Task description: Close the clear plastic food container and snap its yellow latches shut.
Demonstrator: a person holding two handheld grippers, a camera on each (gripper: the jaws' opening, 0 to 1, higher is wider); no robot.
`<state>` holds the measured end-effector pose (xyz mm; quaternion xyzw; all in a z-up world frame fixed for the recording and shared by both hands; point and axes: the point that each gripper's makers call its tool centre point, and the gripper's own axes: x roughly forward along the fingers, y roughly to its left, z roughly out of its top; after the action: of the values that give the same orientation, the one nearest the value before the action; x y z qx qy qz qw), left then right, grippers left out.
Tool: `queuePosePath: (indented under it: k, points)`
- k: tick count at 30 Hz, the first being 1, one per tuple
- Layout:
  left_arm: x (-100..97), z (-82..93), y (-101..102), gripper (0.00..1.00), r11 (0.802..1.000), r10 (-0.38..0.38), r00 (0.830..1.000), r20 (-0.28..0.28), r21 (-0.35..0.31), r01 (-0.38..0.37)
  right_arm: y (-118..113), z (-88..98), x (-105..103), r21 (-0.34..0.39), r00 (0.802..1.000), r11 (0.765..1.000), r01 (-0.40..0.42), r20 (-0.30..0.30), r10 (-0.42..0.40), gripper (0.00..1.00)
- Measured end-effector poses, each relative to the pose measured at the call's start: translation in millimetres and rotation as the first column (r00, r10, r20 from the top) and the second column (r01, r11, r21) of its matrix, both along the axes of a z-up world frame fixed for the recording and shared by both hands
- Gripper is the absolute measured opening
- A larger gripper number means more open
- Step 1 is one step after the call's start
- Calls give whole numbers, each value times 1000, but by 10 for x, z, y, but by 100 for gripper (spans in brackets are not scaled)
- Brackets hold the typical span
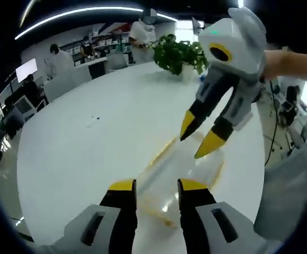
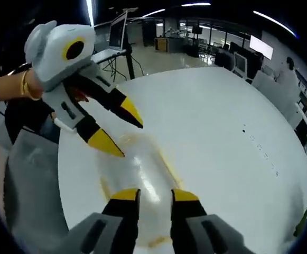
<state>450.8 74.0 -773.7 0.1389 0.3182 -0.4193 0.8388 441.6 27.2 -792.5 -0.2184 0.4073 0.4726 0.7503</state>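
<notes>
Two grippers (image 1: 156, 184) (image 1: 199, 138)—one clear container (image 1: 182, 172), one potted plant (image 1: 178, 55), one table (image 1: 90, 153).

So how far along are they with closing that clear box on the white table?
Done: the clear container lies on the white table with its lid apparently down, though glare makes that hard to confirm. In hand: both grippers hang open over it, the left gripper at one end and the right gripper at the other, neither clamped on anything. Left: pressing the yellow latches shut; I cannot tell whether any has snapped.
</notes>
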Motion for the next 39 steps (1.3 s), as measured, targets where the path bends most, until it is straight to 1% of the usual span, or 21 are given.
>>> queuePosePath:
  k: [2, 4, 8, 11, 12, 14, 16, 17, 19, 21, 23, 24, 25, 28, 29, 30, 31, 32, 35, 37, 39]
  points:
    - [-33, -2, -85, 29, 1000, -28, 1000, 6, -10, 28, 38, -21, 28, -5, 1000, 1000, -9, 3, 9, 19]
    - [-94, -37, -153, 29, 998, -64, 998, 6, 1, 64, 70, -33, 61, -9, 1000, 1000, -19, 9, 19, 19]
    - [-183, -175, -214, 30, 992, -108, 994, 7, 66, 108, 137, -72, 67, -22, 998, 998, -61, -7, 61, 23]
    - [-203, -249, -247, 32, 989, -119, 993, 0, 84, 119, 164, -97, 96, -48, 995, 994, -97, 3, 98, 25]
    - [-216, -267, -260, 33, 989, -120, 993, -8, 87, 120, 181, -109, 93, -49, 994, 993, -109, -9, 109, 26]
    - [-266, -282, -294, 37, 984, -150, 989, -17, 90, 151, 199, -135, 80, -53, 992, 991, -125, -36, 123, 29]
    - [-320, -280, -326, 43, 979, -181, 983, -16, 96, 182, 214, -156, 113, -73, 989, 987, -145, -33, 143, 29]
    - [-360, -276, -344, 45, 972, -211, 978, -10, 103, 211, 227, -155, 137, -78, 989, 986, -146, -36, 144, 30]
    - [-413, -272, -361, 49, 964, -243, 970, 3, 115, 241, 241, -129, 175, -78, 988, 985, -151, -31, 149, 30]
    - [-432, -289, -364, 50, 953, -274, 961, 23, 142, 268, 253, -113, 224, -79, 989, 986, -148, -25, 146, 33]
    - [-402, -299, -377, 50, 943, -300, 951, 80, 174, 283, 272, -113, 266, -76, 988, 985, -155, -23, 153, 36]
    - [-397, -320, -379, 50, 940, -308, 946, 98, 188, 286, 272, -143, 245, -79, 985, 983, -167, -54, 164, 38]
    - [-398, -344, -375, 51, 937, -311, 945, 102, 199, 287, 266, -167, 247, -85, 984, 982, -170, -67, 165, 39]
    - [-410, -406, -393, 52, 930, -328, 936, 126, 219, 297, 252, -271, 216, -107, 972, 971, -213, -128, 199, 39]
    - [-410, -422, -391, 52, 931, -325, 938, 122, 216, 294, 312, -241, 174, -58, 966, 977, -207, -168, 195, 37]
    - [-386, -432, -391, 53, 941, -301, 944, 133, 200, 271, 304, -256, 172, -63, 962, 976, -208, -193, 192, 37]
    - [-379, -437, -392, 54, 939, -308, 941, 138, 202, 278, 300, -264, 217, -73, 962, 972, -223, -177, 207, 37]
    - [-375, -425, -399, 54, 938, -314, 939, 143, 203, 283, 297, -256, 206, -72, 957, 970, -230, -199, 212, 37]
    - [-365, -421, -400, 53, 939, -314, 939, 143, 195, 285, 292, -276, 222, -81, 947, 969, -233, -245, 207, 38]
    - [-336, -422, -400, 53, 942, -308, 941, 143, 181, 281, 290, -279, 248, -95, 944, 967, -237, -258, 206, 38]
    - [-332, -418, -405, 53, 942, -310, 940, 140, 179, 284, 280, -286, 236, -117, 935, 956, -269, -271, 230, 38]
